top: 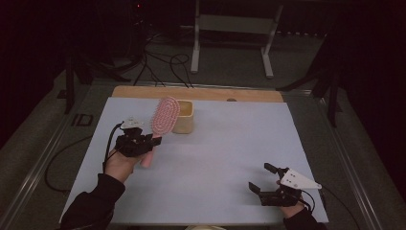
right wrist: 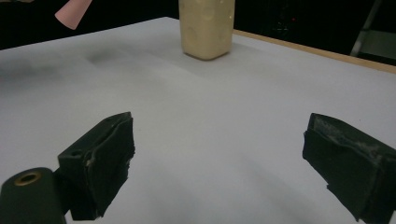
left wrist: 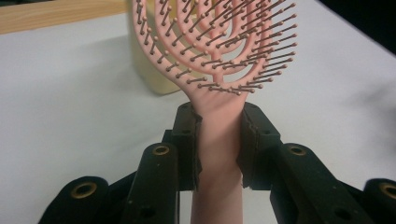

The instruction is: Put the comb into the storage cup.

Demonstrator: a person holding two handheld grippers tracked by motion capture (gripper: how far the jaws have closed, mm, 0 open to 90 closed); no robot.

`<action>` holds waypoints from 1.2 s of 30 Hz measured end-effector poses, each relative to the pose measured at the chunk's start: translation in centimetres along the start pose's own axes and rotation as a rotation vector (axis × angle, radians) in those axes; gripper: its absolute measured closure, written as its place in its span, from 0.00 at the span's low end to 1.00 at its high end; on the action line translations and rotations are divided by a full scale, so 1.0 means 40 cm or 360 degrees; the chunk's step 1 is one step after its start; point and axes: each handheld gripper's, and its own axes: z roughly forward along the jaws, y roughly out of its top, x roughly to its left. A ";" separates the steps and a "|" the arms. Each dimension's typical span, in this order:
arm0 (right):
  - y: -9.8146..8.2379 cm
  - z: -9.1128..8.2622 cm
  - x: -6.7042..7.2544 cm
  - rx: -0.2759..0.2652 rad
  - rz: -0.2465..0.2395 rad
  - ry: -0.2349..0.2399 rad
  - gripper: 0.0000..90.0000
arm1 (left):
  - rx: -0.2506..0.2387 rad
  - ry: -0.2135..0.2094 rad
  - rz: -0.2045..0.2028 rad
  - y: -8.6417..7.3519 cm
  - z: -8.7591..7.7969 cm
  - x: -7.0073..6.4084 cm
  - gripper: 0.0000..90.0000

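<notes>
Left gripper [left wrist: 218, 140] clamps pink hairbrush [left wrist: 217, 70] at stiff, light handle; bristles flex. Right gripper [right wrist: 219, 163] wide open, empty.

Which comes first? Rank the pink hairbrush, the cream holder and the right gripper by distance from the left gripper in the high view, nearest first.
1. pink hairbrush: clamped by its handle in the left gripper.
2. cream holder: just beyond the brush head, at the far edge.
3. right gripper: across the table, near right.
</notes>
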 end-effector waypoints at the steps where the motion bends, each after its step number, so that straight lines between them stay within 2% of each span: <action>1: 0.000 0.000 0.000 0.0000 -0.0002 0.0000 0.10 | 0.0001 0.0004 0.0011 0.000 0.002 -0.003 0.80; 14: -0.002 0.002 -0.001 0.0009 -0.0009 0.0001 0.10 | -0.0063 -0.0141 0.0137 0.011 0.029 -0.066 0.80; 25: -0.002 0.003 -0.001 0.0010 -0.0009 0.0003 0.10 | -0.0100 -0.0262 0.0289 0.008 0.054 -0.131 0.80; 33: -0.003 0.003 -0.001 0.0013 0.0002 0.0007 0.10 | -0.0117 -0.0333 0.0380 -0.006 0.082 -0.167 0.80; 36: -0.003 0.004 -0.001 0.0014 -0.0001 0.0006 0.10 | -0.0129 -0.0341 0.0406 -0.011 0.086 -0.175 0.80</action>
